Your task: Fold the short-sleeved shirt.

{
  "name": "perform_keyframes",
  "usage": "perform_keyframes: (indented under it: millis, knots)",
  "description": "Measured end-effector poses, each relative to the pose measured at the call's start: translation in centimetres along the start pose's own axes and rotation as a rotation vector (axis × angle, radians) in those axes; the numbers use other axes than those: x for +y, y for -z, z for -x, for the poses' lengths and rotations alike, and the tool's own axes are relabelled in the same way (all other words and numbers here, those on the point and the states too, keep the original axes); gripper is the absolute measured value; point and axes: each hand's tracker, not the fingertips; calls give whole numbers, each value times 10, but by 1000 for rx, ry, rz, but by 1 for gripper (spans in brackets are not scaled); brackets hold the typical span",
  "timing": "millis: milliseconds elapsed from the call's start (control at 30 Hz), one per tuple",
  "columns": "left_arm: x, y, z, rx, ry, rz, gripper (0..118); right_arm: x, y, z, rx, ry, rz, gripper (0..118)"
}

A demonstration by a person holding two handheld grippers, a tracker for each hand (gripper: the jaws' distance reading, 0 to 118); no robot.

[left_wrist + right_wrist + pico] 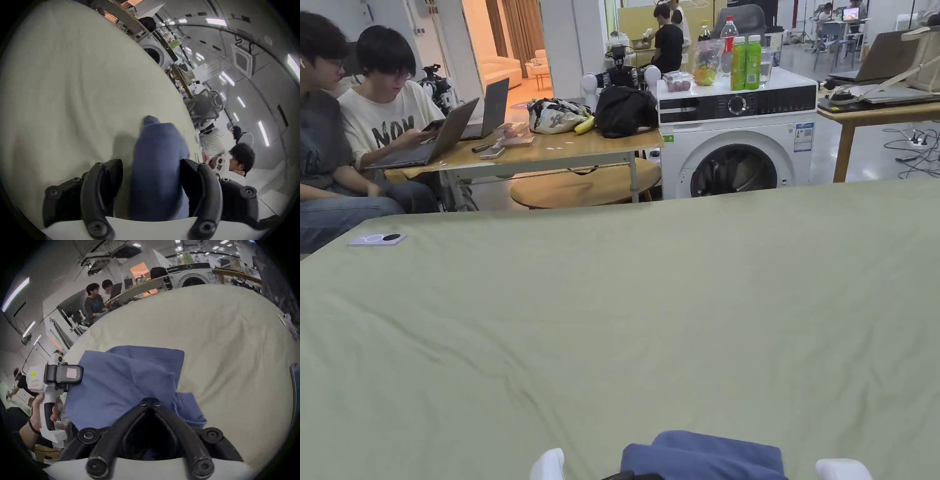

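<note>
My right claw (150,404) pinches the blue cotton short-sleeved shirt (123,382); my left claw (151,172) gapes around it. Mid-fold, I judge; next, lay it flat on the green-sheeted surface (612,300).

The shirt (703,455) lies on the sheet (625,312) at its near edge, between the left gripper (151,178) and the right gripper (150,404). Behind the sheet stands the washing machine (737,144), with bottles (745,62) on top of it. To its left is a table (550,153) with two laptops (456,125) on it, and two persons (356,131) sit at its left end.
</note>
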Motion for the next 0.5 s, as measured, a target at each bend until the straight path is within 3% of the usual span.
perform_keyframes:
  millis: [33, 67, 100, 167, 233, 300, 333, 433, 500]
  knots:
    - [2, 1, -3, 7, -28, 7, 47, 0, 0, -2, 4, 11, 1, 0]
    - [2, 2, -6, 18, -44, 16, 34, 0, 0, -4, 9, 19, 0, 0]
    - [1, 5, -7, 27, -39, 32, 30, 0, 0, -4, 12, 26, -1, 0]
    - [-3, 4, -10, 67, -1, 22, 28, -1, -1, -3, 16, 36, -5, 0]
    - [-1, -2, -10, 37, -59, 4, 25, 3, -7, 2, 17, 39, -5, 0]
    - [7, -19, -9, -20, -133, -47, 24, 15, -13, 16, 118, 107, -37, 0]
    - [13, -34, -8, -60, -143, -79, 24, 23, -14, 29, 207, 66, -57, 0]
    - [42, -95, -8, 4, -61, -177, 24, 55, 2, 88, 184, -119, -113, 0]
    - [60, -147, 4, 62, -54, -253, 24, 75, 23, 122, 293, -144, -127, 0]
